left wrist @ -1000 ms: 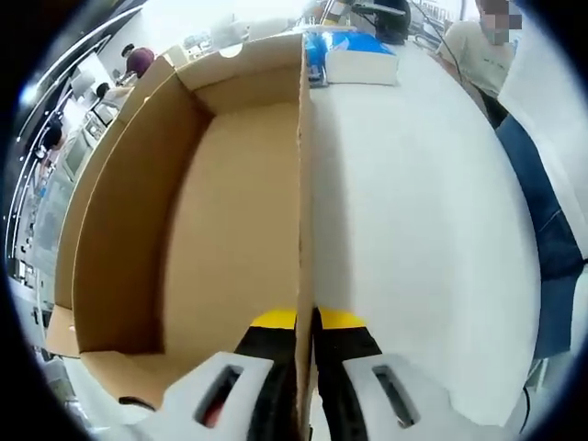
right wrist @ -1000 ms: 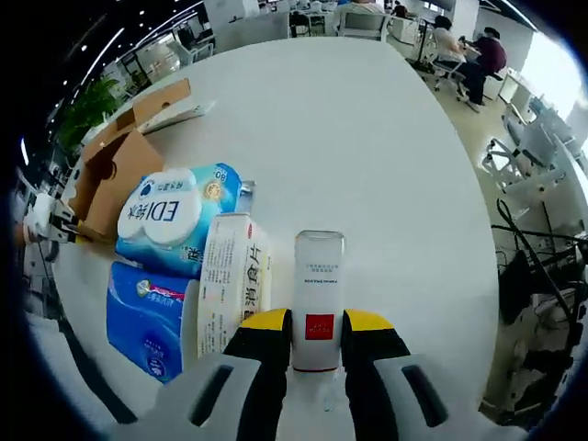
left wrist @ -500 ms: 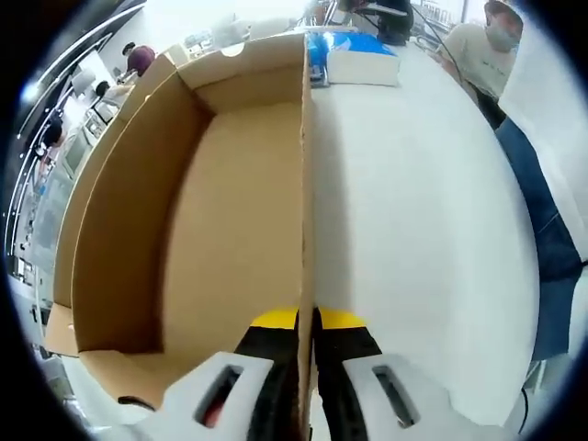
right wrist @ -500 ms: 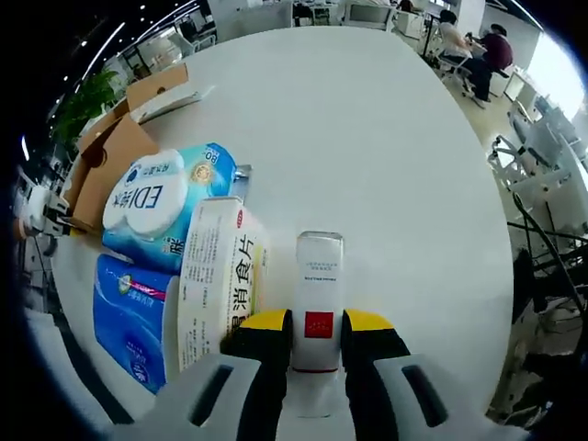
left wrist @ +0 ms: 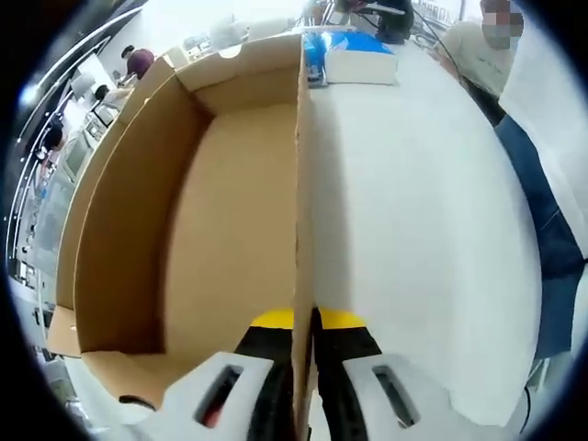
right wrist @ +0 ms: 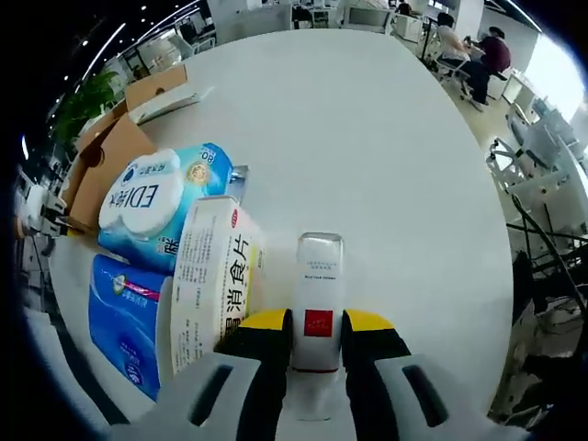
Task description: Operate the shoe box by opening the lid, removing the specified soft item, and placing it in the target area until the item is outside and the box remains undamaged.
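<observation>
- Lower end of the narrow white carton with a red square label (right wrist: 318, 301) hidden between yellow-tipped jaws of the right gripper (right wrist: 318, 335).
- Small print on that carton too tiny to read.
- Blue plastic soft pack (right wrist: 127, 322) half covered by the tall cream box with red lettering (right wrist: 209, 277).
- Near stretch of the brown cardboard box wall (left wrist: 300, 230) lost between jaws of the left gripper (left wrist: 304, 322).
</observation>
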Demonstrator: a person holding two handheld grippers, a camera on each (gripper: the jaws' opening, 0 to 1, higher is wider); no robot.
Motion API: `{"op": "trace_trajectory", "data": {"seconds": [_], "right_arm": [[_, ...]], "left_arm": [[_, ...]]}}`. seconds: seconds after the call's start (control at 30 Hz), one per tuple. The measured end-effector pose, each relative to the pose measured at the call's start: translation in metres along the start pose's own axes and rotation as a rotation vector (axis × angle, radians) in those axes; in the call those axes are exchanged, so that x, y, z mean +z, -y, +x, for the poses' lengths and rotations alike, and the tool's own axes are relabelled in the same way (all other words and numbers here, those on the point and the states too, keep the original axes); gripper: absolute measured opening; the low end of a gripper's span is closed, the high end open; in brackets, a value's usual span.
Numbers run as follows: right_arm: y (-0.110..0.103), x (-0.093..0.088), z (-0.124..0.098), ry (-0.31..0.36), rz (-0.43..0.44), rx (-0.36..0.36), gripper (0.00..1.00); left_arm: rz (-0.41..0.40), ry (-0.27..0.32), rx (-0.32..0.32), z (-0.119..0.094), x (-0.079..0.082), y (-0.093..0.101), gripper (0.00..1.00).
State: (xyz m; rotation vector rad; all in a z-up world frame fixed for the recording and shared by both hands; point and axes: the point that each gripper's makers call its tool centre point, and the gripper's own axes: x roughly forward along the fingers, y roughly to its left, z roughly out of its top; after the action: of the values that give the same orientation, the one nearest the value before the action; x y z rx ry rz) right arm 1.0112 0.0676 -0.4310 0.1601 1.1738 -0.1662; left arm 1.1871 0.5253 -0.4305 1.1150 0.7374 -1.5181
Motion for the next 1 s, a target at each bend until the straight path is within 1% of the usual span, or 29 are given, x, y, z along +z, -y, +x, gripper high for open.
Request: {"op": "trace_trajectory", "data": {"seconds": [0.03, 0.07, 0.1, 0.17, 0.2, 0.23, 0.3, 0.37, 0.43, 0.53, 0.57, 0.63, 0.7, 0.8, 0.87, 0.9, 0.93, 1.0], "right_arm": [[-0.005, 0.0, -0.005, 0.004, 0.003, -0.003, 0.26], [-0.005, 0.0, -0.006, 0.005, 0.005, -0.004, 0.27], [0.003, 0.003, 0.0, 0.01, 0.002, -0.007, 0.28], [0.004, 0.003, -0.004, 0.016, 0.001, -0.016, 0.28], [0.007, 0.004, -0.003, 0.017, 0.0, -0.017, 0.28], [0.014, 0.007, 0.002, 0.024, -0.001, -0.019, 0.29], [0.006, 0.007, -0.01, 0.04, 0.01, -0.024, 0.3], [0.001, 0.012, -0.02, 0.067, 0.03, -0.023, 0.3], [-0.003, 0.017, -0.029, 0.09, 0.027, -0.031, 0.3], [0.002, 0.024, -0.027, 0.11, 0.03, -0.031, 0.3], [0.01, 0.025, -0.021, 0.11, 0.029, -0.032, 0.31], [0.0, 0.02, -0.027, 0.099, 0.032, -0.031, 0.31], [0.007, 0.017, -0.024, 0.093, 0.037, -0.038, 0.3], [0.003, 0.016, -0.036, 0.1, 0.042, -0.043, 0.3], [0.002, 0.021, -0.042, 0.116, 0.036, -0.049, 0.3], [0.007, 0.027, -0.041, 0.125, 0.034, -0.051, 0.3], [0.005, 0.034, -0.047, 0.145, 0.028, -0.051, 0.29], [0.0, 0.046, -0.059, 0.168, 0.009, -0.057, 0.3]], "left_arm": [[-0.004, -0.001, 0.001, -0.001, 0.001, 0.0, 0.04], [-0.005, -0.001, 0.001, -0.001, 0.001, 0.0, 0.04], [-0.005, -0.001, 0.001, 0.0, 0.0, 0.0, 0.04], [-0.002, -0.001, 0.001, 0.001, 0.0, -0.001, 0.04], [-0.005, -0.001, 0.001, -0.001, 0.0, 0.0, 0.04], [-0.005, -0.001, 0.001, -0.001, 0.001, 0.0, 0.04], [-0.007, -0.001, 0.001, -0.002, 0.002, 0.0, 0.04], [-0.008, -0.002, 0.002, -0.001, 0.0, -0.001, 0.04], [-0.012, -0.003, 0.001, -0.001, 0.001, -0.001, 0.04], [-0.011, -0.004, 0.007, 0.0, 0.001, 0.0, 0.04], [-0.006, -0.005, 0.011, 0.0, 0.001, 0.0, 0.04], [-0.008, -0.003, 0.012, -0.001, 0.001, 0.0, 0.04], [-0.002, -0.004, 0.015, 0.0, 0.0, 0.0, 0.04], [-0.003, -0.004, 0.016, 0.0, 0.001, 0.0, 0.04], [-0.004, -0.002, 0.012, -0.001, 0.001, 0.0, 0.04], [-0.004, -0.002, 0.009, -0.002, 0.002, 0.0, 0.04], [-0.002, -0.001, 0.006, 0.004, -0.003, -0.003, 0.04], [-0.004, 0.0, 0.004, 0.002, -0.002, -0.002, 0.04]]}}
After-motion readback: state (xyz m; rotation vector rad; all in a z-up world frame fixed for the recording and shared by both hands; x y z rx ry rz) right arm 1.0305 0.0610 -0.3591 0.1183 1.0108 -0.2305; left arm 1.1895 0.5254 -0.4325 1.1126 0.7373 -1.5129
